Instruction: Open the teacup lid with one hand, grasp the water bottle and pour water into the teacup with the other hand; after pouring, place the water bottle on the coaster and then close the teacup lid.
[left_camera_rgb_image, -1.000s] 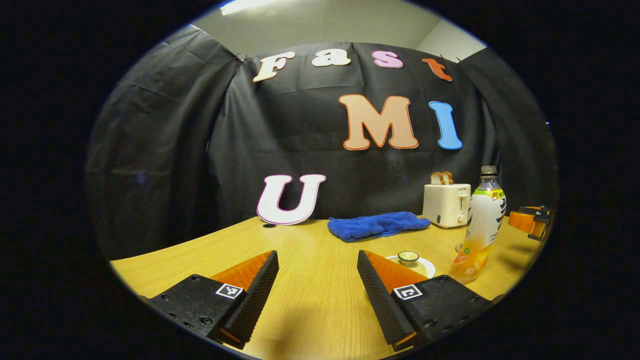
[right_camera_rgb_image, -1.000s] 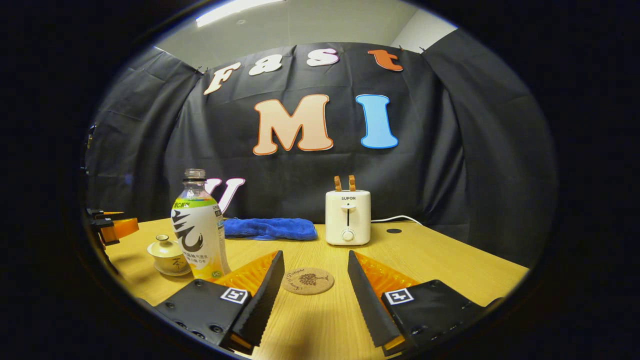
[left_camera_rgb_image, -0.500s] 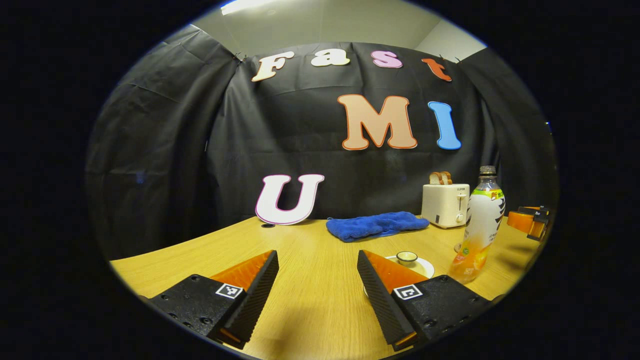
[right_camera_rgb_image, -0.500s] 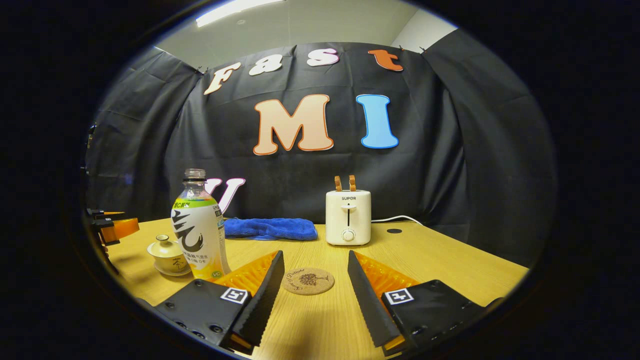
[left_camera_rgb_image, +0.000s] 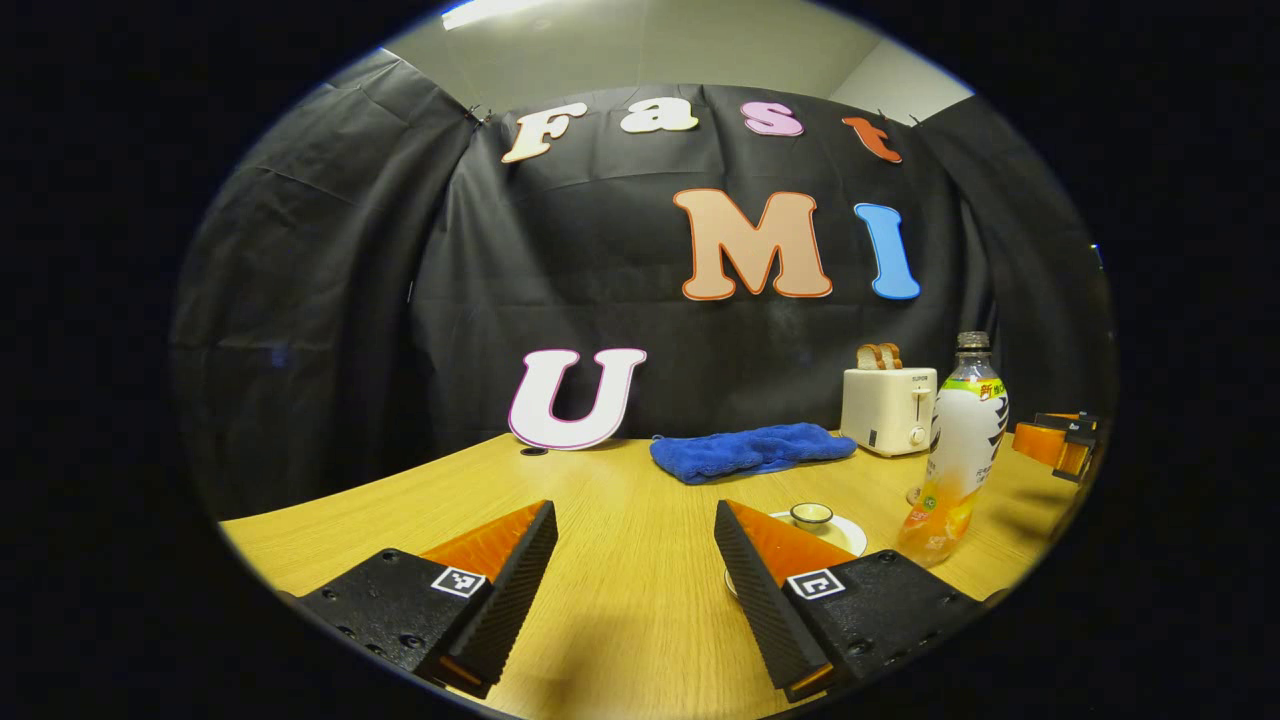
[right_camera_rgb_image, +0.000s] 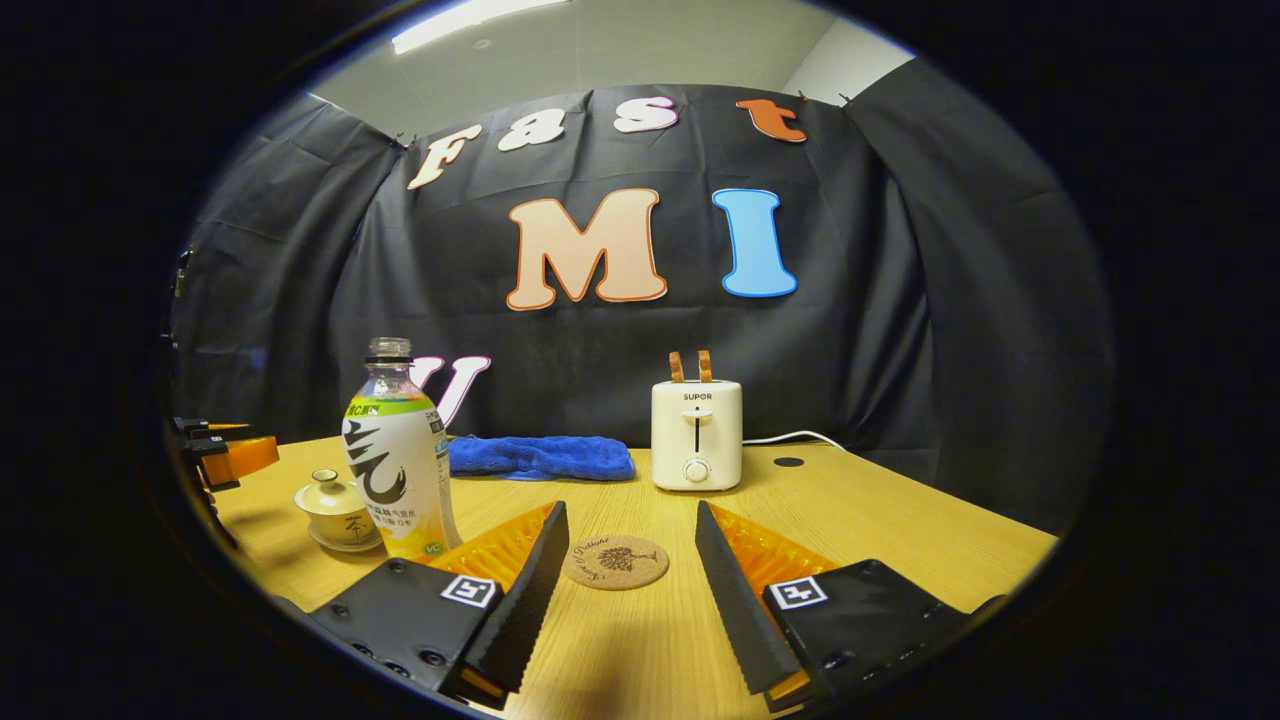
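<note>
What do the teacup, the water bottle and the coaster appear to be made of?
Teacup: likely glazed ceramic, with a cream, softly shiny body, a knobbed lid and a matching saucer.
Water bottle: clear plastic, it seems; see-through neck, printed wrap label, yellowish drink showing at the base.
Coaster: probably cork, a matte speckled brown disc with a dark print.

Left gripper (left_camera_rgb_image: 635, 515) drifted slightly right; teacup (left_camera_rgb_image: 812, 516), water bottle (left_camera_rgb_image: 955, 450) shifted left.
</note>
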